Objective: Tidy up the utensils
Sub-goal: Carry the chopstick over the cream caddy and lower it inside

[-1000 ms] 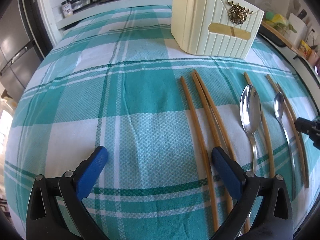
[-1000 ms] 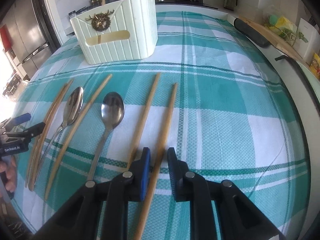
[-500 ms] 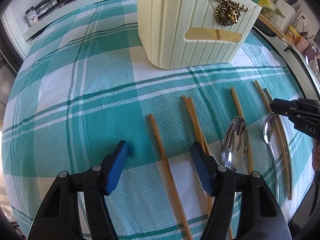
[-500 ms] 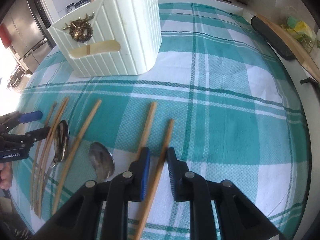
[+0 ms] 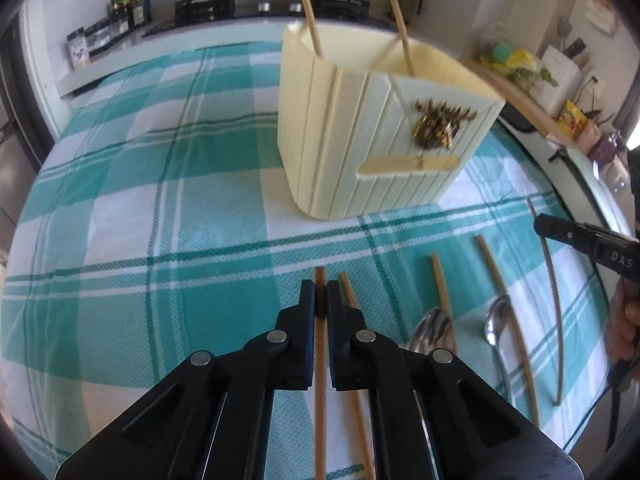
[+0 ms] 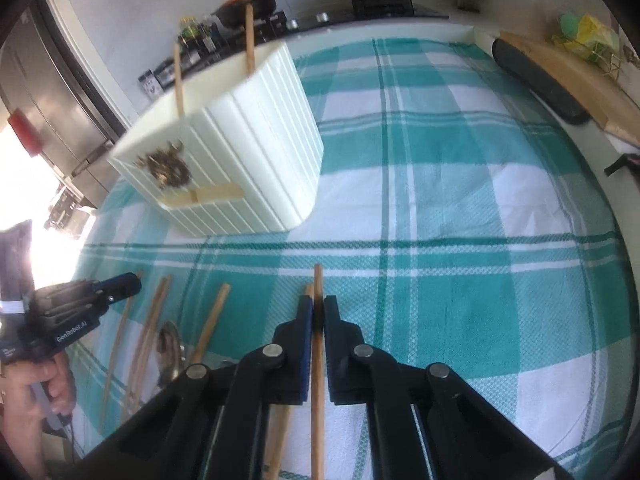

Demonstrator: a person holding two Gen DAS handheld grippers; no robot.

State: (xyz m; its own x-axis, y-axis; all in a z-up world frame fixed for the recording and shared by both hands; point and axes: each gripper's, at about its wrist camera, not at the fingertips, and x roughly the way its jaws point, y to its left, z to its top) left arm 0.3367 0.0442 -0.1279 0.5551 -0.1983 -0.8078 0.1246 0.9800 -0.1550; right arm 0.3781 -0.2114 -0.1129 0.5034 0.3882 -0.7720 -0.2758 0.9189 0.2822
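Progress looked early-to-mid, judging by the layout. Cream ribbed holder (image 5: 360, 140) stood upright on the teal plaid tablecloth (image 5: 160, 240) with two chopsticks already standing in it (image 5: 310, 20), so only that pair counted as stowed. Left gripper (image 5: 320, 300) was clamped on a chopstick (image 5: 320, 380), the stick running between the jaws and poking out past the tips toward the holder. Right gripper (image 6: 317, 312) was likewise clenched on its own chopstick (image 6: 317, 380), tip pointing forward, holder ahead and to its left. I couldn't tell whether either held stick was lifted clear of the cloth or still resting on it. Left on the cloth in the left wrist view: a loose chopstick just beside the held one (image 5: 352, 300), another further right (image 5: 440, 288), two steel spoons (image 5: 434, 332) with bowls toward the holder, and more sticks near the right edge, one of them long and thin (image 5: 554, 300). Some of those may be the stick in the other gripper; the views overlap and the count isn't reliable. My read: two in, two in hand, at least three or four sticks plus both spoons to go. Which compartment the spoons belong in wasn't visible; the holder's interior was mostly hidden.
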